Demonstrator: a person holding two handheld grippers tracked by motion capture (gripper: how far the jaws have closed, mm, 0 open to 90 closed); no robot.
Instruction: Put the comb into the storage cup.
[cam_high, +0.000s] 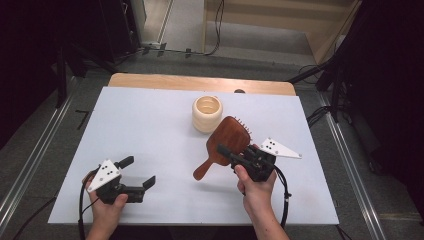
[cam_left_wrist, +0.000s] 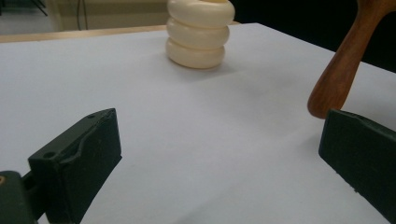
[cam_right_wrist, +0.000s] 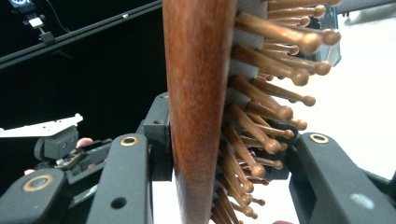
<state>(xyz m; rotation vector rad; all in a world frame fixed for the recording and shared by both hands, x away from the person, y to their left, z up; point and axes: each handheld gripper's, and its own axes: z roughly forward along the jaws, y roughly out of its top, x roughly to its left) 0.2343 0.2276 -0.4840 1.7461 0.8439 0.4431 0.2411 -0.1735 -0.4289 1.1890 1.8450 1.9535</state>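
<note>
I hold one gripper in each hand at a table with a white sheet on it.

My right gripper is clamped on a brown wooden hairbrush. The jaws pinch the wide head of the brush, one jaw on the smooth back and one jaw on the side with the pins. In the right gripper view, the brush stands on its edge right in front of the camera. Its wooden pins stick out to the right, and each has a little round tip. From above, the smooth back of the brush faces up and toward me. Its handle points down to the left, toward my other hand. The brush is lifted off the sheet, and I can see its shadow under it.

My left gripper has its jaws wide apart, and there is nothing between them. It sits low, near the front left part of the sheet, and points to the right. In the left gripper view, the two black jaws stand far from each other, with bare white sheet between them. The round end of the brush handle hangs just above the right jaw, close but not touching.

A cream cup that looks like stacked rings stands behind the brush, near the middle back of the sheet. It is upright, and the brush head is just beside it.
</note>
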